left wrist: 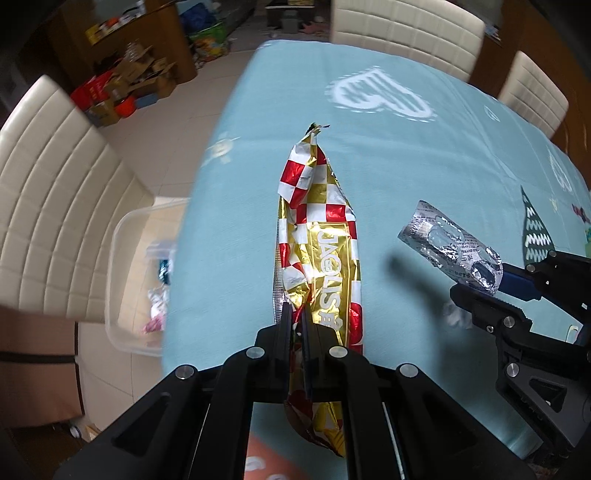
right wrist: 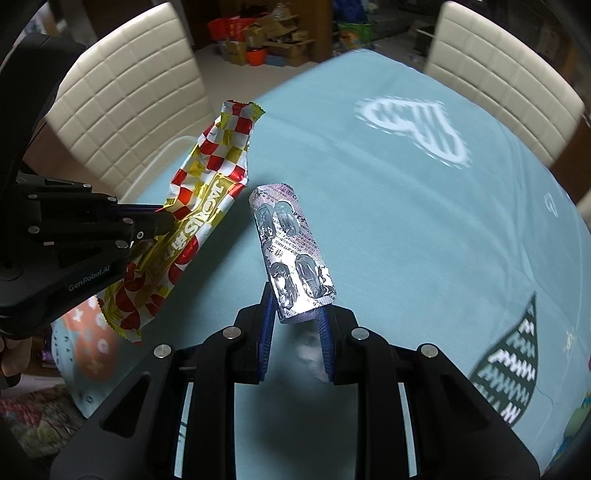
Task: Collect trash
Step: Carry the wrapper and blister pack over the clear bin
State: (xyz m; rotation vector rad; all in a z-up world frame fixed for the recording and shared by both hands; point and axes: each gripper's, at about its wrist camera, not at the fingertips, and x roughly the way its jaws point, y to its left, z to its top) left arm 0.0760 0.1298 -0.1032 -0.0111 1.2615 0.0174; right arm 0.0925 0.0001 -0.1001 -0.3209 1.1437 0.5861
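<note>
My left gripper (left wrist: 295,314) is shut on a crumpled red, white and gold snack wrapper (left wrist: 321,236) and holds it above the light blue tablecloth (left wrist: 406,155). The wrapper also shows in the right wrist view (right wrist: 207,206), with the left gripper (right wrist: 162,221) clamped on it. My right gripper (right wrist: 295,306) is shut on a silver empty pill blister pack (right wrist: 291,251), held up over the table. The blister pack shows in the left wrist view (left wrist: 450,247), with the right gripper (left wrist: 480,291) at the right edge.
A clear plastic bin (left wrist: 136,280) with some trash in it stands below the table's left edge. Cream padded chairs (left wrist: 51,199) (left wrist: 406,33) (right wrist: 133,96) (right wrist: 506,74) surround the table. Boxes and clutter (left wrist: 122,85) lie on the floor beyond.
</note>
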